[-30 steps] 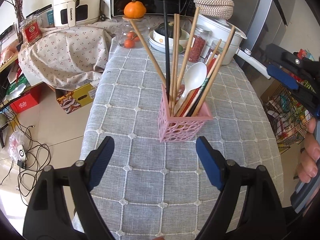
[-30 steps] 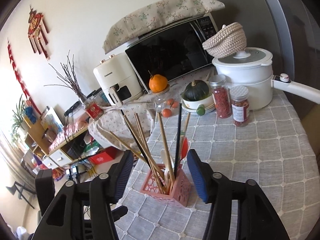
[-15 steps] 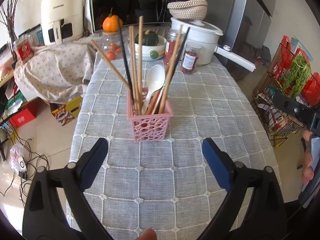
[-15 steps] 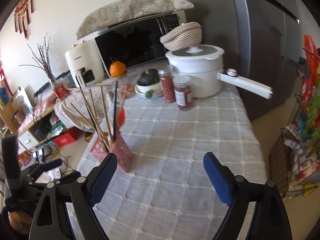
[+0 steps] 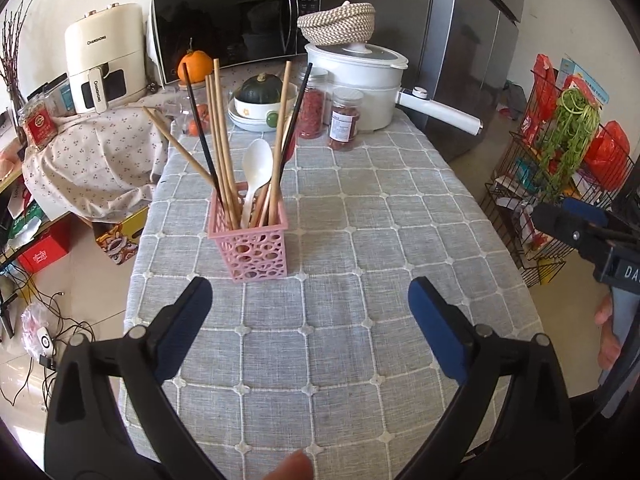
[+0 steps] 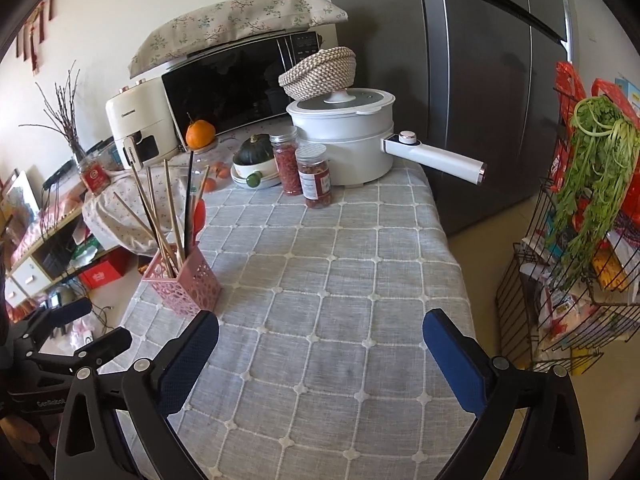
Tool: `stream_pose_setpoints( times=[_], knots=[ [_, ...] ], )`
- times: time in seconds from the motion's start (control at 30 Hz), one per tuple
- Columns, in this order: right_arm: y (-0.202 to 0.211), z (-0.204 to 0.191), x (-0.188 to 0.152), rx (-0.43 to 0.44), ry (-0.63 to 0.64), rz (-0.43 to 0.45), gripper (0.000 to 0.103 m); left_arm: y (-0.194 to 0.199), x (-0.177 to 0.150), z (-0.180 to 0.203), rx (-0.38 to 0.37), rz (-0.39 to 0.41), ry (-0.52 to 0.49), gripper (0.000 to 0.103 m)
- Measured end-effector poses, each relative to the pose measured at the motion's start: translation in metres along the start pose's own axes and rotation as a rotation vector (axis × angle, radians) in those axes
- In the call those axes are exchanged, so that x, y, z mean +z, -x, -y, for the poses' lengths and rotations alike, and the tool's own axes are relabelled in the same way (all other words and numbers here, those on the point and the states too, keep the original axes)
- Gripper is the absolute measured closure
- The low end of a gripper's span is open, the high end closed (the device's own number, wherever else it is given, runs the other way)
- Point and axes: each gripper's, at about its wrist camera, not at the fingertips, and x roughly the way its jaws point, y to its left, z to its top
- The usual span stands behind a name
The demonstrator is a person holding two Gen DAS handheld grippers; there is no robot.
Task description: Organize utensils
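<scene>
A pink perforated basket (image 5: pixel 252 248) (image 6: pixel 188 284) stands upright on the grey checked tablecloth (image 5: pixel 360 220). It holds several wooden and black chopsticks (image 5: pixel 218 132), a white spoon (image 5: pixel 256 160) and a red spoon (image 6: pixel 200 216). My left gripper (image 5: pixel 308 286) hovers just short of the basket, jaws wide and empty, so it is open. Over the bare cloth to the right of the basket, my right gripper (image 6: pixel 322 318) has its jaws opening with nothing between them. Each gripper shows at the edge of the other's view.
At the far end stand a white pot with a long handle (image 5: pixel 356 80), two spice jars (image 5: pixel 344 120), a bowl with a green squash (image 5: pixel 258 100), a microwave (image 5: pixel 236 28) and an air fryer (image 5: pixel 104 56). A wire rack (image 6: pixel 580 260) stands right of the table.
Both grippers have drawn back from the basket and their jaws have spread wider. The right one swung to the right, so the basket slid to the left of its view.
</scene>
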Motion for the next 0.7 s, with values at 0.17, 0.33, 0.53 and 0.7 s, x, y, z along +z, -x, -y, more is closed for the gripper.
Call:
stream_pose_setpoints(
  times=[0.17,0.33,0.53,0.7],
  knots=[
    [0.0,-0.007,0.0,-0.006,0.018,-0.013,0.0,-0.002,0.001,-0.001,0.027,0.004,0.008,0.004],
    [-0.002,-0.013,-0.002,-0.015,0.032,-0.017,0.0,-0.002,0.001,-0.002,0.032,0.007,0.015,0.003],
    [-0.004,-0.016,-0.003,-0.015,0.039,-0.022,0.0,0.001,0.001,0.0,0.039,0.015,0.011,0.003],
    [-0.003,-0.014,-0.003,-0.016,0.03,-0.017,0.0,0.004,0.0,-0.001,0.055,0.022,0.007,0.003]
  ],
)
